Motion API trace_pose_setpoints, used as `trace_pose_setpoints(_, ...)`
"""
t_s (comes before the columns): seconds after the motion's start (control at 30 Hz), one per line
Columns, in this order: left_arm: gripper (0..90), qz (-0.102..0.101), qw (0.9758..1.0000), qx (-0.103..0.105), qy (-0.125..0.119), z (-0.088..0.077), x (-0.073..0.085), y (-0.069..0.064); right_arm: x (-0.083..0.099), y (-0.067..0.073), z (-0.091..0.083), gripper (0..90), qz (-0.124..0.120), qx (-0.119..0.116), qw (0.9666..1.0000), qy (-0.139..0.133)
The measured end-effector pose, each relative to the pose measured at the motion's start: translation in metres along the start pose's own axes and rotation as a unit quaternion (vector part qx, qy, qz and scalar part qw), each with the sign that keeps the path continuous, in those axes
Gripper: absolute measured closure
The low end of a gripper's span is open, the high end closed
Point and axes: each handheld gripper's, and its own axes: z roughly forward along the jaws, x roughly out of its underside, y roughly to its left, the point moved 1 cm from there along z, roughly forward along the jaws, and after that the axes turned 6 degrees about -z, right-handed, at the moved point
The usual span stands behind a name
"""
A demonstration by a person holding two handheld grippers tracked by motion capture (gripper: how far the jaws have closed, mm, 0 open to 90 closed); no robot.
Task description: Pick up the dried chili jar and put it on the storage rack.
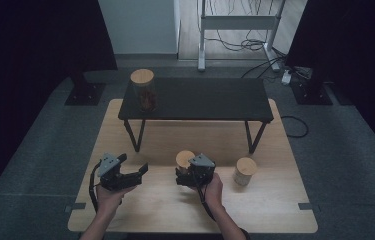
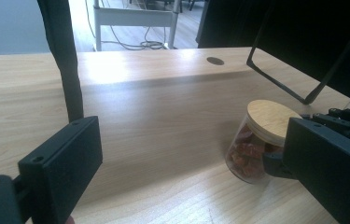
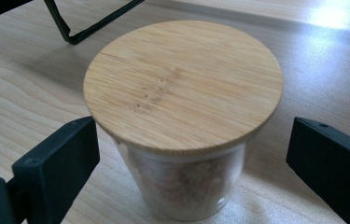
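Right now you are bringing the right gripper [image 1: 195, 172] around the jar [image 3: 182, 116] standing near the middle of the wooden table [image 1: 275, 200], just this side of the low black shelf [image 1: 200, 97]; its jaws are standing spread on either side of the glass, not pressing it yet. Judging from the right gripper view, you are sitting a touch left of centre, so shift right until the gaps match before you squeeze. Aim the pads at the glass wall below the wooden lid [image 3: 184, 84], since a grip on the lid alone could pull it off. Close slowly and keep the jar upright. Your left gripper [image 1: 125, 172] is hanging released over bare table to the left, holding nothing. Mind the second jar [image 1: 245, 171] standing to the right.
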Motion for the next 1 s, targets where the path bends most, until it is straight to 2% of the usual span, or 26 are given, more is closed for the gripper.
trace_pose_setpoints(0.5, 4.5, -0.006, 1.0000, -0.001, 0.003, 0.0021, 0.0014, 0.0006, -0.0025, 0.0040, 0.0050, 7.5, -0.003, 0.004, 1.0000, 0.002)
trace_pose_setpoints(0.7, 4.4, -0.011, 0.9999, -0.001, 0.003, 0.0023, 0.0014, 0.0014, -0.0025, 0.0069, 0.0066, 14.2, -0.006, 0.005, 1.0000, 0.005)
trace_pose_setpoints(1.0, 4.5, -0.015, 0.9999, -0.001, 0.004, 0.0023, 0.0016, 0.0022, 0.0009, 0.0081, 0.0082, 23.4, 0.006, 0.009, 0.9999, 0.002)
